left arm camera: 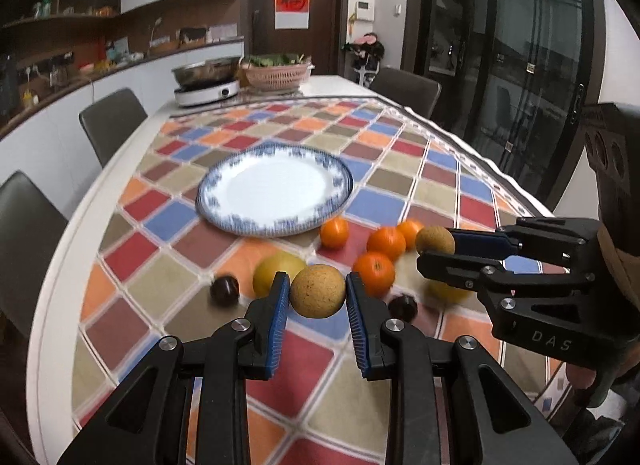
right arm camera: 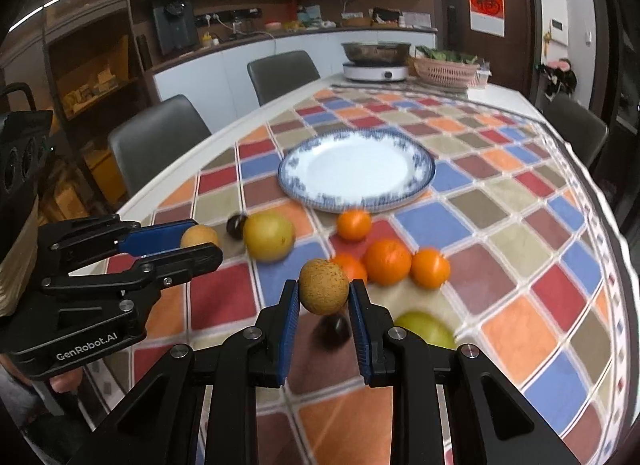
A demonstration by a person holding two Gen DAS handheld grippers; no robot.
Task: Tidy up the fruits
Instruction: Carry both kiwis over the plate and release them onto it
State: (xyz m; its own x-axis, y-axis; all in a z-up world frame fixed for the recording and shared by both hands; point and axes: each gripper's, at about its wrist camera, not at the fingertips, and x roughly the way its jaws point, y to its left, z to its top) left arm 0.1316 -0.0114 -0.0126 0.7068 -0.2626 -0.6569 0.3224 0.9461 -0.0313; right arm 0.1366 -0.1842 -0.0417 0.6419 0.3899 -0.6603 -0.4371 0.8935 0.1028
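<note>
Two brown pears lifted clear of the tablecloth.
The left gripper (left arm camera: 318, 291) pinches one brown pear (left arm camera: 317, 291); the right gripper (right arm camera: 324, 293) pinches the other pear (right arm camera: 324, 292), above oranges (right arm camera: 387, 261) near the plate (right arm camera: 424, 179).

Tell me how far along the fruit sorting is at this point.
Done: nothing yet; the blue-rimmed plate is bare. In hand: the left gripper and the right gripper each clamp a brown speckled fruit above the table. Left: four oranges, two yellow-green fruits and two dark fruits lie on the checked cloth.
</note>
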